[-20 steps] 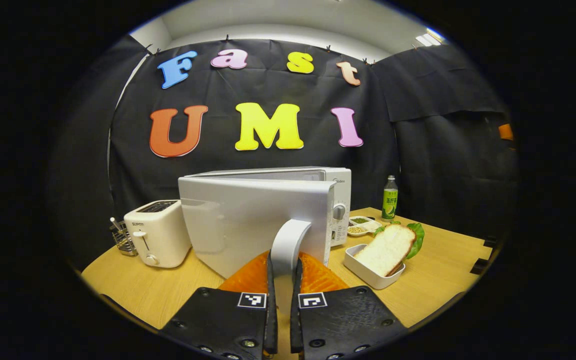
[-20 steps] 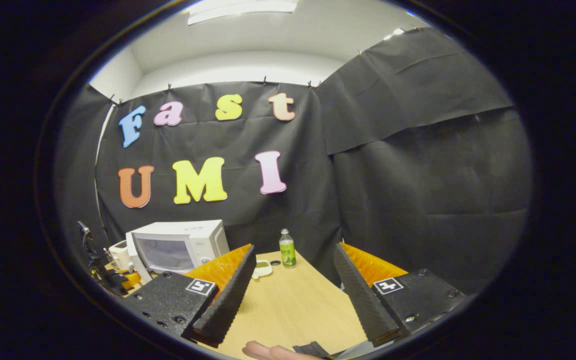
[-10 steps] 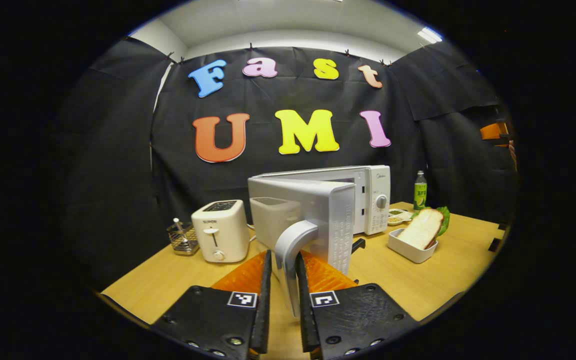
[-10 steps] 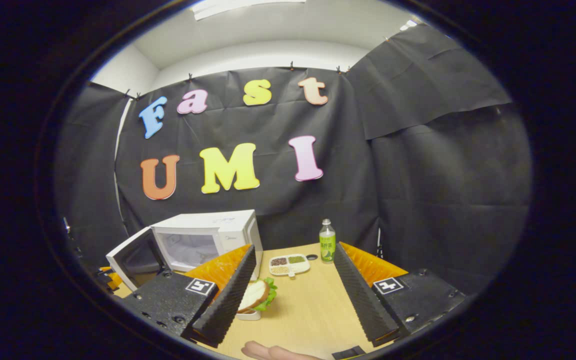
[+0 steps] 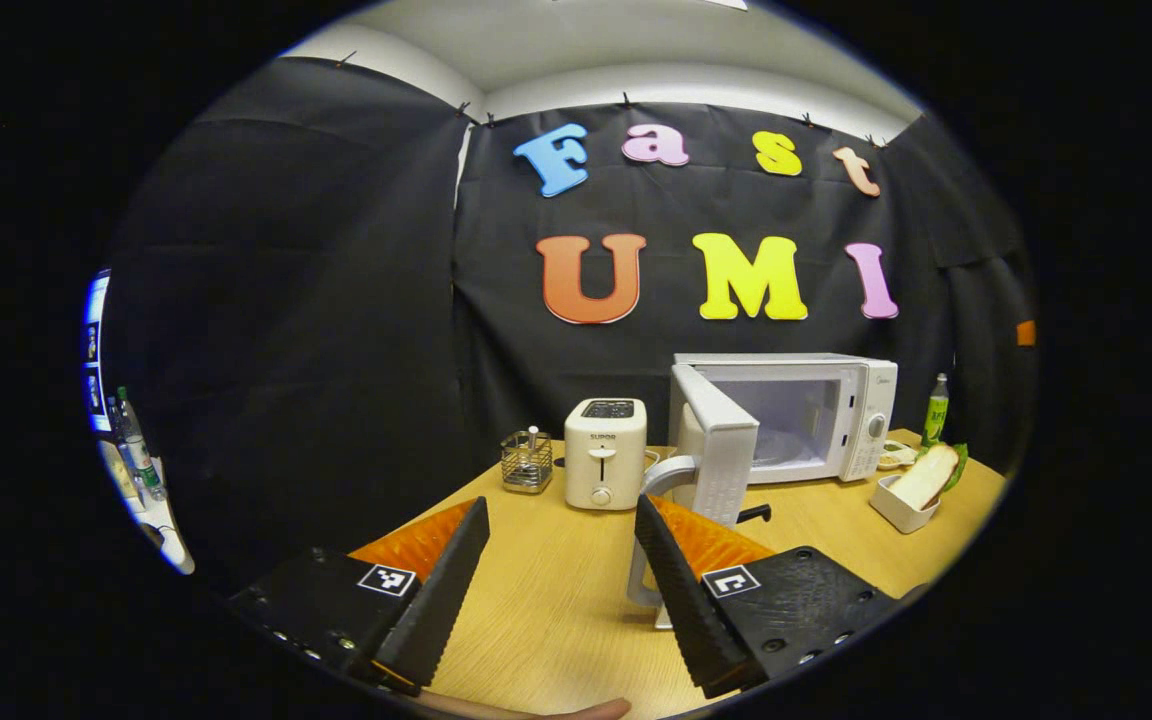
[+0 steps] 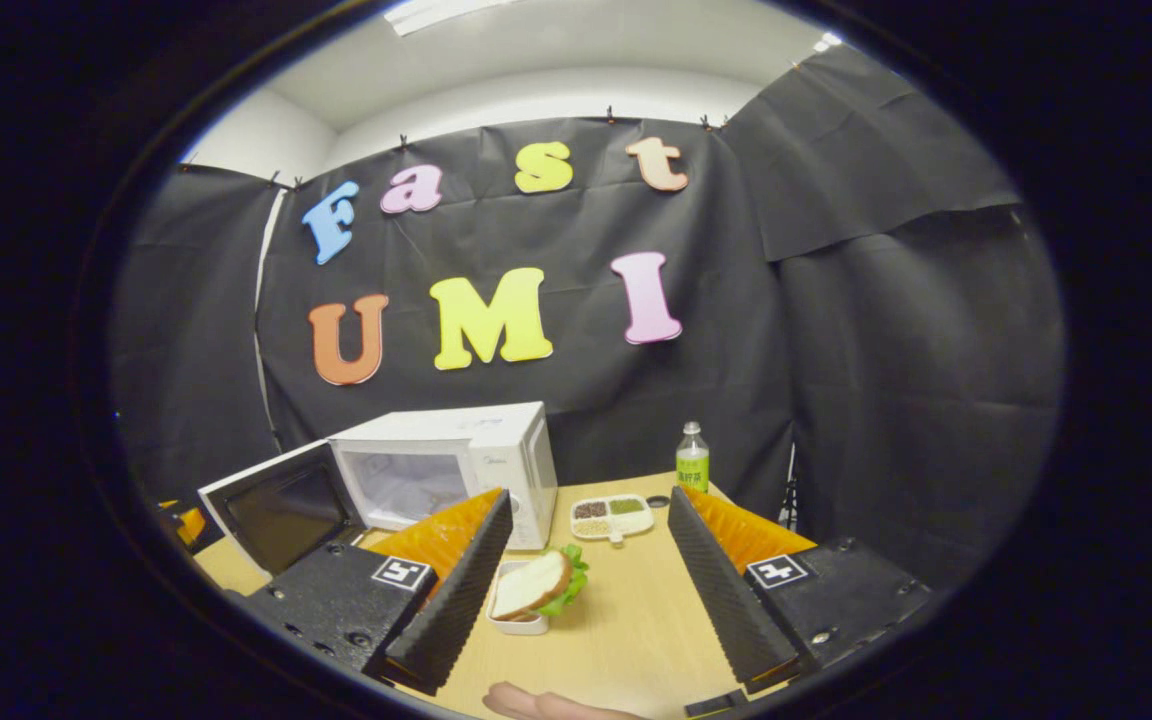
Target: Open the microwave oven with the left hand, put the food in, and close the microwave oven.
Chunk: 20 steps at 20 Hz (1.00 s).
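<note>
One sandwich [image 6: 536,590] in white tray [image 6: 519,626], microwave [image 6: 446,465] open

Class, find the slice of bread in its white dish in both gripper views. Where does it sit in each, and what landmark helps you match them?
Left gripper view: the slice of bread is far right, right of the microwave.
Right gripper view: the bread is low centre, between the open claw fingers.
Shared landmark: the green bottle at the table's back.

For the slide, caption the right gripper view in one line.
Open right gripper faces the sandwich in its white dish, beside the microwave oven with its door open.
</note>
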Each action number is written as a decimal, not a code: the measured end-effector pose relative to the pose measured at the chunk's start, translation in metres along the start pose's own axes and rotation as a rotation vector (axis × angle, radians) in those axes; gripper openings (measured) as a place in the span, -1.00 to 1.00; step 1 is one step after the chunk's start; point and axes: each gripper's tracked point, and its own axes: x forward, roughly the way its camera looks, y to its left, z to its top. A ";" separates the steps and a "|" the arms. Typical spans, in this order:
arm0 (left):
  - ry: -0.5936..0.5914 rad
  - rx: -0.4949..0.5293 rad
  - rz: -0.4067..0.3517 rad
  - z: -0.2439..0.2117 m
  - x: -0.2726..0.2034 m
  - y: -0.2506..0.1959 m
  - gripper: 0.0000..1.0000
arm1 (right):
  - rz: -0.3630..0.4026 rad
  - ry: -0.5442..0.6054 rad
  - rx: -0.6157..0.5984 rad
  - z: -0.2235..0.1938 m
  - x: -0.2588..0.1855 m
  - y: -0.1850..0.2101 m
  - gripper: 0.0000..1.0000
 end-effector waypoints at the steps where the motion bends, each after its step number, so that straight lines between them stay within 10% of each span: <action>1: 0.003 -0.003 0.006 0.005 -0.008 0.004 0.82 | -0.001 0.011 -0.008 -0.001 0.001 -0.002 0.99; 9: -0.066 0.017 -0.082 0.072 -0.062 -0.045 0.92 | 0.071 0.143 -0.062 -0.006 0.031 -0.011 0.83; 20: -0.130 0.005 -0.177 0.138 -0.068 -0.125 0.92 | 0.347 0.663 0.071 -0.103 0.128 -0.007 0.83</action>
